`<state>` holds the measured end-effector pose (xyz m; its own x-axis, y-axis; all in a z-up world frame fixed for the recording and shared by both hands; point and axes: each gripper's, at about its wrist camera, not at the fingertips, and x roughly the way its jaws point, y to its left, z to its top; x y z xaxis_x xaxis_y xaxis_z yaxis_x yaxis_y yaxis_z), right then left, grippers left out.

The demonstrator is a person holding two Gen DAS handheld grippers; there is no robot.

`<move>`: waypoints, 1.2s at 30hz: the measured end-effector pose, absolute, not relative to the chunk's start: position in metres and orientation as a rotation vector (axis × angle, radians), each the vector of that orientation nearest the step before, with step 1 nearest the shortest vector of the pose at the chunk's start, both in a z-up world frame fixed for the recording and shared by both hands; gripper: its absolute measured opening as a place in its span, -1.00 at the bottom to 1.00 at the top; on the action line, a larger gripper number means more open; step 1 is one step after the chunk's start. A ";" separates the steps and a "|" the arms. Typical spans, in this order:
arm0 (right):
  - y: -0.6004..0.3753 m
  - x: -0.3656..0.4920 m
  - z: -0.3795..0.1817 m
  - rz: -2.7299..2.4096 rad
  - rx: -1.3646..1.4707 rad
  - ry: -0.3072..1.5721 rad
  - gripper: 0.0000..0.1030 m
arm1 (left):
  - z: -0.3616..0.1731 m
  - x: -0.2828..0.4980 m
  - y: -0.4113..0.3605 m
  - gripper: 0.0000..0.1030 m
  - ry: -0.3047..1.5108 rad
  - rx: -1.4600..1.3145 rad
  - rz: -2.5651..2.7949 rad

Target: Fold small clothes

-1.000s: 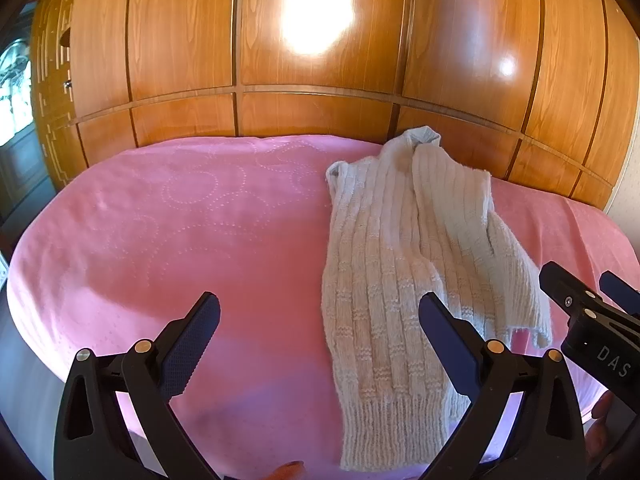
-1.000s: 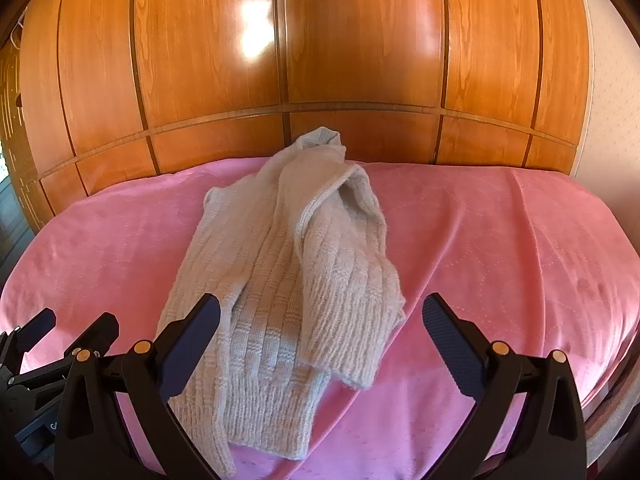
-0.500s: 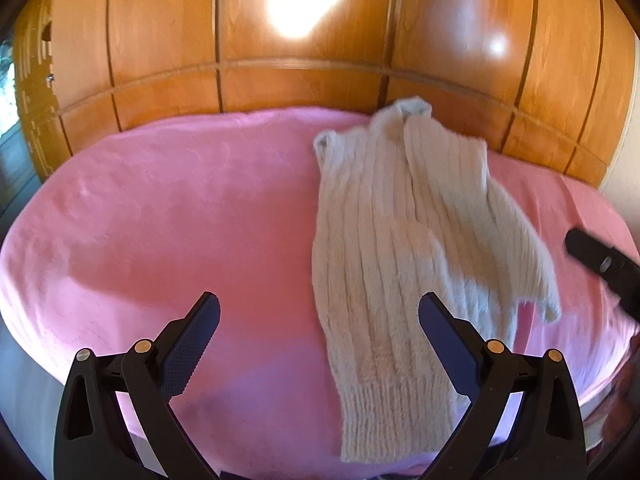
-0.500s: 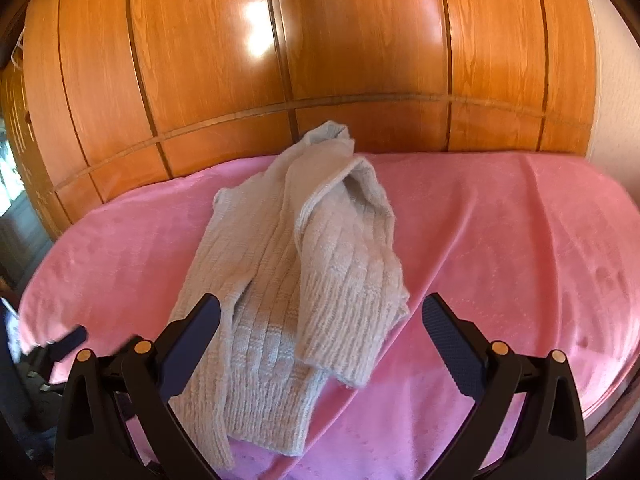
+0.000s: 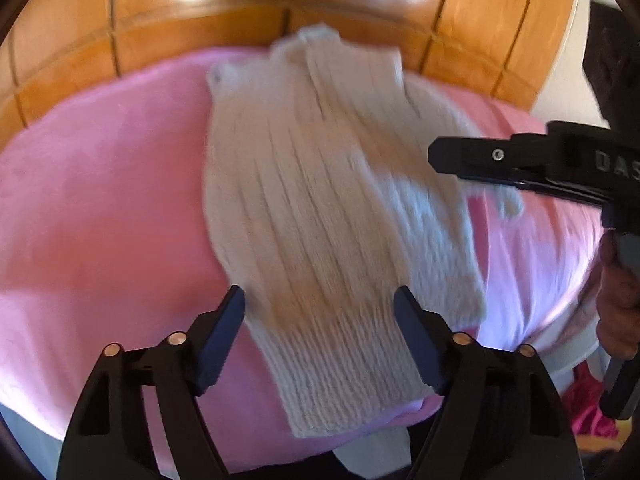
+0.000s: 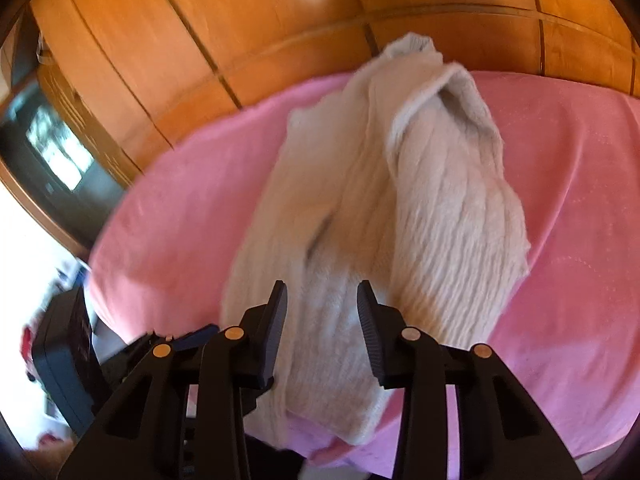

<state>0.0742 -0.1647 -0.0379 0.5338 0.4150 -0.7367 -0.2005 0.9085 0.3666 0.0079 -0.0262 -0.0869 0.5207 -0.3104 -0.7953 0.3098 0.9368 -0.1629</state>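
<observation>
— Behind everything I see a wooden panelled wall, glossy, with bright glare spots on it. What sits in front of it on your screen?

— From my seat, a pink bedspread fills most of both views, running up to that wall. On it lies the sweater, cream and ribbed, stretched from the wall side toward my grippers, its near end hanging over the near edge of the spread.

— Is it flat?

— Not fully. Through the right camera I see one part doubled over the body on the right side, with a loose, open fold at the top.

— And your grippers?

— My left gripper has its fingers spread wide, above the near end of the sweater; I cannot tell whether they touch it. My right gripper has its fingers apart but closer together, with a strip of the sweater's lower part showing between them, not pinched. In the left camera, its black body reaches in from the right over the sweater's edge.

— Sharpness?

— Both views are blurred.
</observation>
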 end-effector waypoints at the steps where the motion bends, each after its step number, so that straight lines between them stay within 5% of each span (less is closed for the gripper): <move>1: -0.166 0.073 -0.043 0.364 0.244 0.959 -0.32 | -0.092 0.007 -0.025 0.46 0.962 -0.005 -0.374; 5: -0.179 0.065 -0.065 0.282 0.239 1.037 -0.29 | -0.093 0.005 -0.020 0.26 0.937 -0.005 -0.391; 9: -0.183 0.058 -0.088 0.293 0.272 1.096 -0.29 | -0.095 0.003 -0.016 -0.46 0.903 0.024 -0.391; 11: -0.179 0.059 -0.088 0.324 0.270 1.084 -0.56 | -0.094 0.006 -0.009 -0.76 0.907 0.004 -0.401; 12: -0.172 0.062 -0.084 0.339 0.244 1.076 -0.87 | -0.091 0.007 -0.003 -0.82 0.913 -0.029 -0.409; 19: -0.165 0.054 0.012 0.421 0.054 0.816 -0.89 | -0.052 0.024 0.057 -0.86 0.822 -0.167 -0.280; 26: -0.299 0.082 0.130 -0.004 -0.020 0.491 -0.90 | -0.025 0.073 0.133 -0.87 0.754 -0.147 0.050; 35: -0.502 0.199 0.077 -0.566 0.090 0.713 -0.89 | -0.010 0.161 0.196 -0.84 0.771 -0.177 0.377; 36: -0.507 0.209 0.068 -0.574 0.102 0.743 -0.86 | -0.011 0.164 0.195 -0.69 0.778 -0.176 0.390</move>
<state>0.2085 -0.5073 0.0678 0.5914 -0.4571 -0.6644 0.5273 0.8425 -0.1103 0.1637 0.1951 -0.0107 0.6455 0.2772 -0.7117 -0.4051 0.9142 -0.0113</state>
